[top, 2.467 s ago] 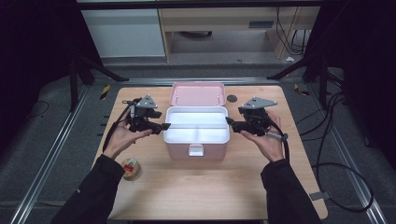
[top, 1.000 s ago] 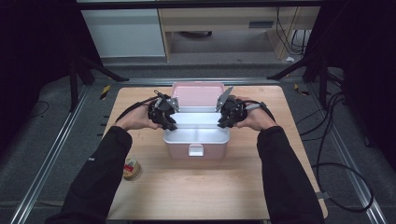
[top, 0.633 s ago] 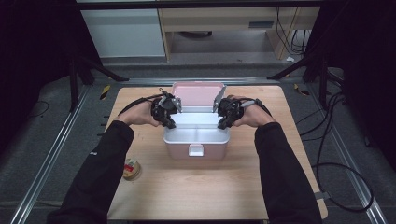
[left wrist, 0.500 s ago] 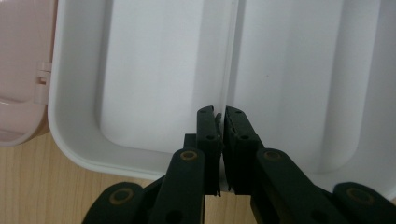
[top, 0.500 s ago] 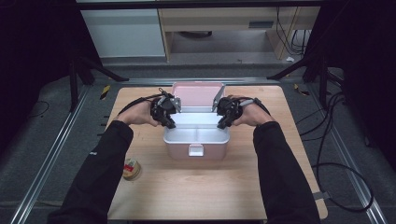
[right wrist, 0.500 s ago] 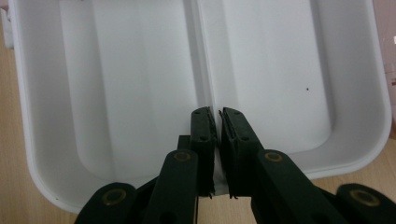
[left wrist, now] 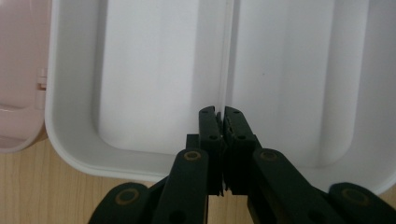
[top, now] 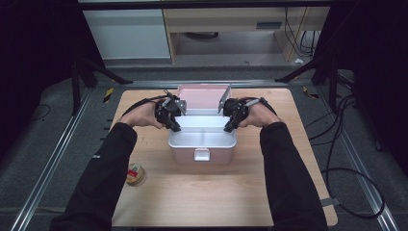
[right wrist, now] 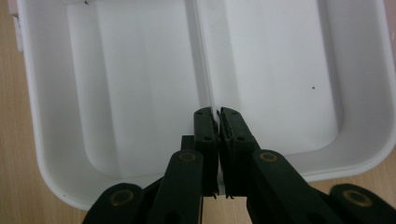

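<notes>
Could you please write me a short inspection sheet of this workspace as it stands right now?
Surface: wooden table, bare at the front.
Job's things: pink box with its lid open; white tray with a centre divider sits in it.
Clutter: small round container near the table's left edge.
Grippers: left gripper and right gripper each closed on an end of the divider, at opposite sides of the tray.
Cables: black cables loop on the floor to the right.
Surroundings: grey floor, metal rails, furniture behind.
</notes>
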Demonstrator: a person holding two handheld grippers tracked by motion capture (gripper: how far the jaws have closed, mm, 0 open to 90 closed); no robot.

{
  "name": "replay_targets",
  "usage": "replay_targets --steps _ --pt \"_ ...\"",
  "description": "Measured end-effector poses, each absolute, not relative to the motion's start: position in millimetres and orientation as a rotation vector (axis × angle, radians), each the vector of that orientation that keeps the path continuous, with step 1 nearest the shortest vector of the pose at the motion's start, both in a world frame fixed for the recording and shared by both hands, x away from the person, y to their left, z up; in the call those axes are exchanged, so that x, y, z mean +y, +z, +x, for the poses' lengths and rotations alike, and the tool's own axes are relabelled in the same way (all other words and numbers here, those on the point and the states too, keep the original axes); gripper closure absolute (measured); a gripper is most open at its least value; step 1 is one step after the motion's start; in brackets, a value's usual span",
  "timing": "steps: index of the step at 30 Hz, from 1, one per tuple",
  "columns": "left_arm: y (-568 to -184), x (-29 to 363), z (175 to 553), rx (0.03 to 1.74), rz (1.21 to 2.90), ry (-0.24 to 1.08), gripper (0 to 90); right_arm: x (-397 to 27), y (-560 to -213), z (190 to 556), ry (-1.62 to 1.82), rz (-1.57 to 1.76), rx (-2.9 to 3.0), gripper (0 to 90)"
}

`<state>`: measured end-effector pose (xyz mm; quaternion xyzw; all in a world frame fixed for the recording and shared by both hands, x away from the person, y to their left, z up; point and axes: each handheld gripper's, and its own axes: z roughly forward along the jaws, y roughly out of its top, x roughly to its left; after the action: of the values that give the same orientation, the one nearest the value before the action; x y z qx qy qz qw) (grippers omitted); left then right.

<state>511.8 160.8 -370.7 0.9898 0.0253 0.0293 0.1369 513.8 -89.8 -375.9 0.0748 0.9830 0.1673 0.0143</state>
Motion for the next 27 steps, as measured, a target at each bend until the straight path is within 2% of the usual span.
replay_targets --steps 12,20,27 --pt "-336.0 160.4 501.8 0.04 2.853 0.166 88.5 -97.1 -350.9 504.6 0.598 0.206 2.979 86.1" --pt "-317.4 161.4 478.9 0.029 2.838 0.167 88.6 -94.9 -320.4 478.2 0.551 0.182 2.955 86.7" --pt "-303.7 163.5 449.4 0.005 2.856 0.16 88.9 -92.0 -308.2 450.4 0.573 0.161 2.963 87.0"
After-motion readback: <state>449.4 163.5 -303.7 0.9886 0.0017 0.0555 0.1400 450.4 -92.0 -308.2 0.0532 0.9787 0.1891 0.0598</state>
